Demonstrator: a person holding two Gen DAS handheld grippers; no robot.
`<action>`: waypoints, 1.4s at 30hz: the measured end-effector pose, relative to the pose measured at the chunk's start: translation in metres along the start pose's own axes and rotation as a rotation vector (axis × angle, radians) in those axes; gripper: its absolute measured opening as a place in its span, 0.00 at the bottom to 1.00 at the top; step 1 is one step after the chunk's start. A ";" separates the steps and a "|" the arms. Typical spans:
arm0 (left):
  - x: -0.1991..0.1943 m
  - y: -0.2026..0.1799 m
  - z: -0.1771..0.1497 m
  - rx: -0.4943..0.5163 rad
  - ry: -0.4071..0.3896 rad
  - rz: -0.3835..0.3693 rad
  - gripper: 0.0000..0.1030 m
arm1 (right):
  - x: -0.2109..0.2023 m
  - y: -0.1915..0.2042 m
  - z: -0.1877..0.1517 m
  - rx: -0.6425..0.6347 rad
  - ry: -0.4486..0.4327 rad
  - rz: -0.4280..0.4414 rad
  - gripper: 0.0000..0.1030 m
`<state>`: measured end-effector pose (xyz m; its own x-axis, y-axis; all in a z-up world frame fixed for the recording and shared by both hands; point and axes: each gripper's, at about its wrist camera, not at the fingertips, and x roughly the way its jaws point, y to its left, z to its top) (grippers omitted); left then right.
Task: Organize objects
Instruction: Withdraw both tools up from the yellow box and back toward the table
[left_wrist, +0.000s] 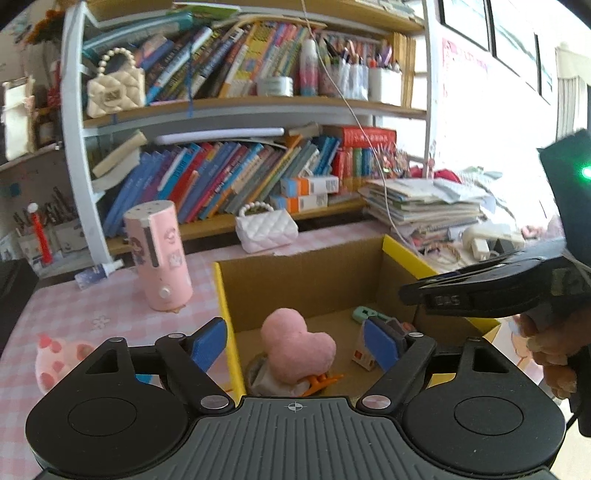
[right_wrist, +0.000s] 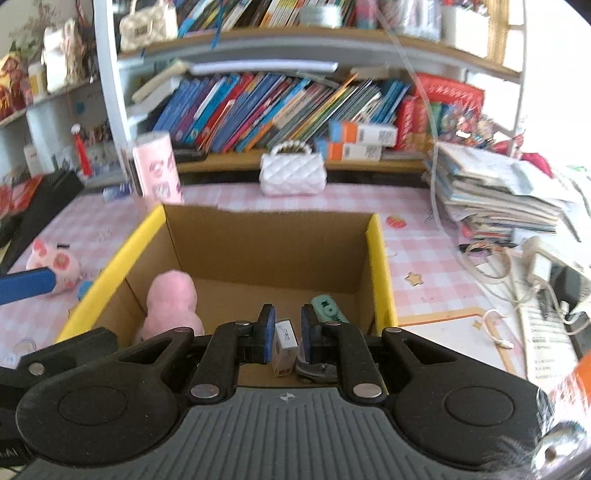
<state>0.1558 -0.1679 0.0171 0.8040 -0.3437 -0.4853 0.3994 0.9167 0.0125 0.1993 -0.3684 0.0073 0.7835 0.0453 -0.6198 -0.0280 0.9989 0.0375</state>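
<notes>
The left claw (left_wrist: 295, 345) stands half open and empty over the cardboard box (left_wrist: 225, 295); the right claw (right_wrist: 288, 332) is nearly shut, holding nothing. Below lies a pink heart cushion (left_wrist: 295, 345) in the box: probably light, soft, squashy, best pinched across one lobe. A pink plush toy (left_wrist: 55, 358) waits on the table beside.

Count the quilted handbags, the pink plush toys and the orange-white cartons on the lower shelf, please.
Quilted handbags: 2, cream handbag and white handbag
Pink plush toys: 2, heart plush and spotted plush
Orange-white cartons: 2, upper carton and lower carton
Total: 6
</notes>
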 end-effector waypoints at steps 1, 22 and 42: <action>-0.005 0.002 0.000 -0.008 -0.005 0.000 0.81 | -0.006 0.000 -0.001 0.008 -0.014 -0.009 0.14; -0.062 0.034 -0.063 -0.069 0.077 0.006 0.82 | -0.076 0.049 -0.081 0.125 0.009 -0.156 0.19; -0.102 0.065 -0.116 -0.055 0.219 0.016 0.83 | -0.095 0.121 -0.143 0.130 0.110 -0.184 0.30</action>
<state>0.0488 -0.0500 -0.0343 0.6928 -0.2824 -0.6635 0.3579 0.9335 -0.0236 0.0328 -0.2500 -0.0412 0.6955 -0.1286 -0.7069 0.1940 0.9809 0.0124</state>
